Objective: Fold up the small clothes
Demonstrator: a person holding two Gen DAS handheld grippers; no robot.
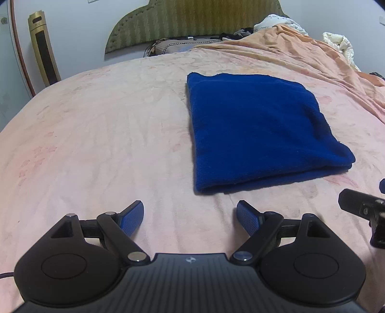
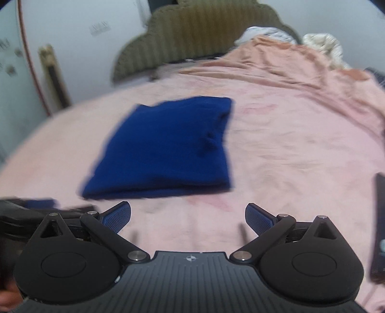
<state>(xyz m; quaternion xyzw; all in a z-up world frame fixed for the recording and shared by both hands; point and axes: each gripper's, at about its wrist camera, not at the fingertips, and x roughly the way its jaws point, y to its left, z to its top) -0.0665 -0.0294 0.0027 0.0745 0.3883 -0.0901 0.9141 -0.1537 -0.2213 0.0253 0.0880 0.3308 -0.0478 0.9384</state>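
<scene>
- the blue cloth [image 1: 259,130] lay flat on the pink bed cover [image 1: 96,144], folded into a thick, nearly square pad with layers showing along its near edge.
- the left gripper [image 1: 190,218] had its jaws spread wide and nothing was between them, only bed cover.
- the right gripper [image 2: 187,218] was spread wide too, and it held nothing.
- from the left gripper, the cloth lay ahead and off to the right, apart from its fingertips.
- from the right gripper, the cloth lay ahead and off to the left, with its near edge just beyond the left fingertip.
- so the cloth sat between the two grippers, a bit farther up the bed than both.
- the right one looked a little nearer to the near edge, but that view was blurry, so i could not be sure.
- the cloth's longer side seemed to run away from the grippers toward the headboard [image 1: 192,21].
- i think the fold looked nearly done, or done.
- if one more fold was wanted, each gripper would need to reach in toward the near corners from its own side.
</scene>
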